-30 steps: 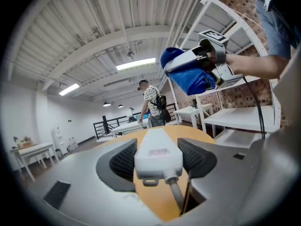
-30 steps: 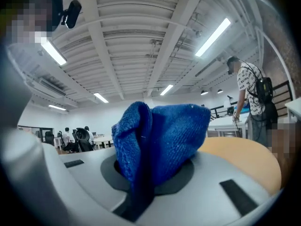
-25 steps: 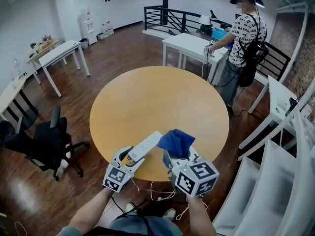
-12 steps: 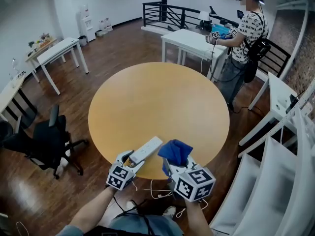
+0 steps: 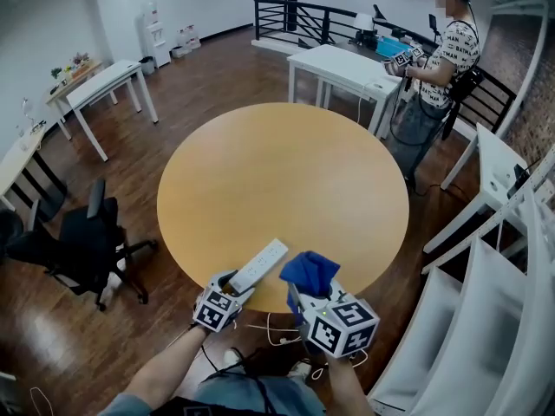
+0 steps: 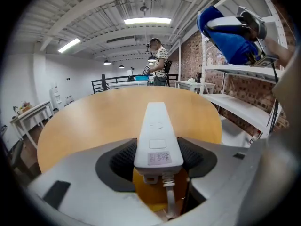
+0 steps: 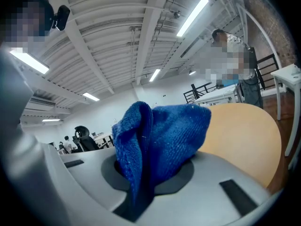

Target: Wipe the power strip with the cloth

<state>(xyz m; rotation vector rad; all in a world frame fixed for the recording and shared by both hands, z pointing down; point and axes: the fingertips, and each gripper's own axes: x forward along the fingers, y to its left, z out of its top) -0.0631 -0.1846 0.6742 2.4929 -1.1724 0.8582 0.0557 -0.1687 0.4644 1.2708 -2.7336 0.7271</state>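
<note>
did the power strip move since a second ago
Yes. The power strip, clamped in the left gripper, has come down toward the round table, and its far end now sits closer to the table's near edge.

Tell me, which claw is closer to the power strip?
Left. The left claw clamps the strip at its cord end; the right claw, holding the cloth, is off to its right, not touching.

Room evenly bright. Source: ceiling tubes, visible in both gripper views, with mild glare only. Floor carries a soft sheen. Table is matte, shadows faint. All 3 views are fisheye: lines bow at the edges, and the gripper views go black at the corners. Cloth weave is sharp, far background slightly soft.
</note>
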